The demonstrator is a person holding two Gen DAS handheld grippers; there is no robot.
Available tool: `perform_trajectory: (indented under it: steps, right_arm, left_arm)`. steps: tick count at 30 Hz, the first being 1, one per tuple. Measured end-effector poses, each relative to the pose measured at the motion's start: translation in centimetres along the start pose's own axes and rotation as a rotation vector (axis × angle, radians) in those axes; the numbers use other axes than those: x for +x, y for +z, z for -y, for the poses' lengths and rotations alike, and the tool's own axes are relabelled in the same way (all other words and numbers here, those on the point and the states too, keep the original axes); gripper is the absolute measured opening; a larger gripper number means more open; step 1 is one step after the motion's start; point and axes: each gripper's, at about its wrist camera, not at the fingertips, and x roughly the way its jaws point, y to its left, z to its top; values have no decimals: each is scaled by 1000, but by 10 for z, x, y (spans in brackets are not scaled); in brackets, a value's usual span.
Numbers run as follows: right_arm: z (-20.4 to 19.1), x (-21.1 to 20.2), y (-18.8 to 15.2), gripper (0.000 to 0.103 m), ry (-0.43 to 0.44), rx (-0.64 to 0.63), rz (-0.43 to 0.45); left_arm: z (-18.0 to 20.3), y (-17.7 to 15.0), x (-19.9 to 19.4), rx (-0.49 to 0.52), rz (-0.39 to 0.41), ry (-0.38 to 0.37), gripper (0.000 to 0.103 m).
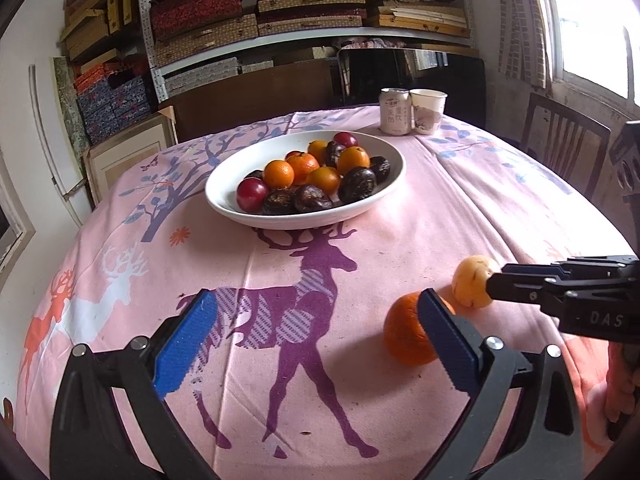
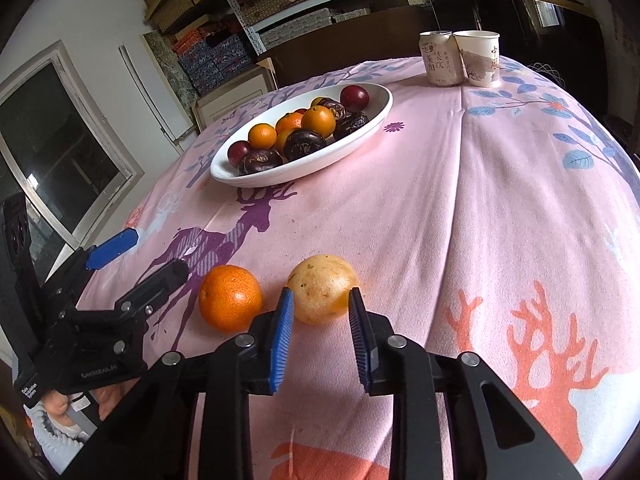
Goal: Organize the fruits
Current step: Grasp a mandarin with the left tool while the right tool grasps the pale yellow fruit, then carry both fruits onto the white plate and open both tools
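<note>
Tabletop [image 1: 400,240] under a pink cloth printed with deer. White bowl [image 1: 306,216], far centre, holding small oranges, red plums and dark brown fruits. Two loose fruits on the near cloth, lying just beside each other: an orange [image 2: 230,303] to the left, a yellow fruit [image 2: 323,289] to the right. Right tool [image 2: 321,307]: jaws at a medium spread, blue pads flanking the near side of the yellow fruit, one tip at each flank; whether the pads touch the skin cannot be told. Left tool [image 1: 320,312]: jaws wide, holding nothing, low over the purple deer print; its right-hand pad stands in front of the orange, which lies outside the gap, to the right. Far edge of the tabletop: a drink can [image 1: 395,111] and a paper cup [image 1: 427,111], touching side by side. Background: shelves [image 1: 304,4] stacked with flat boxes, a wooden chair [image 1: 568,144] at far right
</note>
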Motion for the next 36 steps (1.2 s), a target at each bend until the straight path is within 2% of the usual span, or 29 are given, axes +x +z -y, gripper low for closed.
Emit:
perform_trajectory:
  steps: [4, 7, 10, 11, 12, 15, 17, 18, 21, 26, 33, 36]
  right_arm:
    - [1, 3, 0, 26, 17, 10, -14]
    - [-4, 8, 1, 35, -5, -15, -39]
    - [-4, 15, 2, 38, -7, -11, -74]
    - [-3, 16, 2, 39, -2, -7, -76]
    - [-3, 16, 2, 39, 5, -1, -75]
    - [2, 20, 5, 40, 29, 28, -79]
    - [1, 23, 7, 40, 35, 29, -86]
    - [0, 24, 8, 40, 37, 27, -88]
    - [1, 26, 10, 37, 56, 37, -90]
    - [6, 21, 10, 36, 95, 64, -61]
    - [13, 1, 19, 36, 97, 94, 21]
    - [13, -9, 34, 36, 94, 87, 49]
  left_arm:
    - [11, 0, 6, 45, -38, -59, 98]
    - [17, -1, 17, 65, -94, -104, 98]
    - [25, -2, 29, 97, -151, -123, 95]
    - [27, -3, 32, 105, -168, -133, 87]
    - [28, -3, 35, 106, -181, -160, 84]
    - [32, -5, 42, 103, -217, -218, 65]
    - [36, -5, 45, 106, -237, -246, 49]
    - [37, -5, 45, 105, -239, -259, 46]
    - [37, -5, 45, 97, -237, -264, 45]
    - [23, -2, 41, 21, -212, -264, 44]
    - [-13, 20, 24, -42, -121, -191, 45]
    - [-31, 40, 25, -50, -91, -123, 44]
